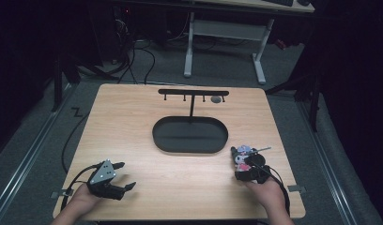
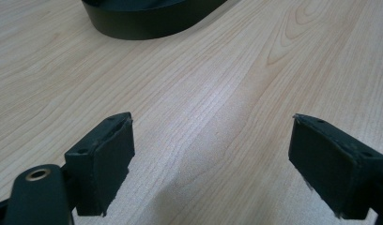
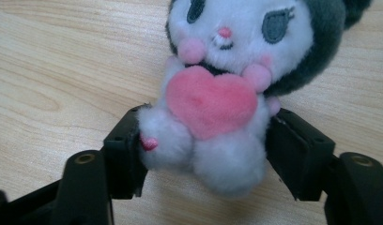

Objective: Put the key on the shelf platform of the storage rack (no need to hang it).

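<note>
My right gripper clasps the white-and-grey plush toy with its pink heart by the legs; left gripper gapes idle. Next: lift it toward the black hook stand

One plush toy, one black oval tray, one hook stand, two grippers: left, right.

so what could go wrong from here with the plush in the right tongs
1. The right tongs pinch only the soft lower body of the plush toy; the fluff may compress and slip out on lifting.
2. The toy's metal clasp trails loose and could snag or swing on the way to the black stand's hooks.
3. The toy is top-heavy in this grip, so its head may flop, making it hard to aim the clasp.
</note>
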A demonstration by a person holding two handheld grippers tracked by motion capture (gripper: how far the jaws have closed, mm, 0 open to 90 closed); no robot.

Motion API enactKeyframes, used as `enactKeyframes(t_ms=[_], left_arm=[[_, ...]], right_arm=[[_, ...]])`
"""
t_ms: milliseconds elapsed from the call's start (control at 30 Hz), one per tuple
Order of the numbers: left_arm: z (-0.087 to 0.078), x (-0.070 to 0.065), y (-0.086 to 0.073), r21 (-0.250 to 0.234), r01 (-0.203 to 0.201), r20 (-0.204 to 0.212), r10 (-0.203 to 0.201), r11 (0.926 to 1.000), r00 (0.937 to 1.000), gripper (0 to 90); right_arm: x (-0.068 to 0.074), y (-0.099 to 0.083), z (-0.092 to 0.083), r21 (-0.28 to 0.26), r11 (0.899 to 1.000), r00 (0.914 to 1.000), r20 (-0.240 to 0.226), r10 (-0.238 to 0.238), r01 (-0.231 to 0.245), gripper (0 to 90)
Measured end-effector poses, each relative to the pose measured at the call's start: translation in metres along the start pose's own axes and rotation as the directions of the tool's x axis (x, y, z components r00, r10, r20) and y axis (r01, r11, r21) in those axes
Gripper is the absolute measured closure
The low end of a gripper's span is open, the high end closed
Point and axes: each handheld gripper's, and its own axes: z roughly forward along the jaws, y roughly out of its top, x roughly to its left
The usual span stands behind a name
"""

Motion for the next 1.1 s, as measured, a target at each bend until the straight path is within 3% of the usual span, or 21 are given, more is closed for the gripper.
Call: enactKeyframes(t_ms=[100,367,700,1100], left_arm=[[0.000,0.000,0.000,0.000,0.000,0.000,0.000,1.0000,1.0000,15.5],[0.000,0.000,0.000,0.001,0.000,-0.001,0.000,1.0000,1.0000,15.6],[0.000,0.000,0.000,0.003,0.000,-0.003,0.000,1.0000,1.0000,15.6],[0.000,0.000,0.000,0.003,0.001,-0.003,-0.001,1.0000,1.0000,15.5]], right_arm=[[0.000,-0.001,-0.001,-0.008,1.000,1.0000,-0.002,-0.006,0.006,42.0],[0.001,-0.002,-0.003,-0.024,1.000,0.9997,0.012,-0.020,0.020,47.7],[0.004,0.000,-0.013,-0.032,0.998,0.9987,-0.009,-0.050,0.050,48.5],[0.010,0.007,-0.031,-0.085,0.994,0.9970,-0.016,-0.075,0.074,48.5]])
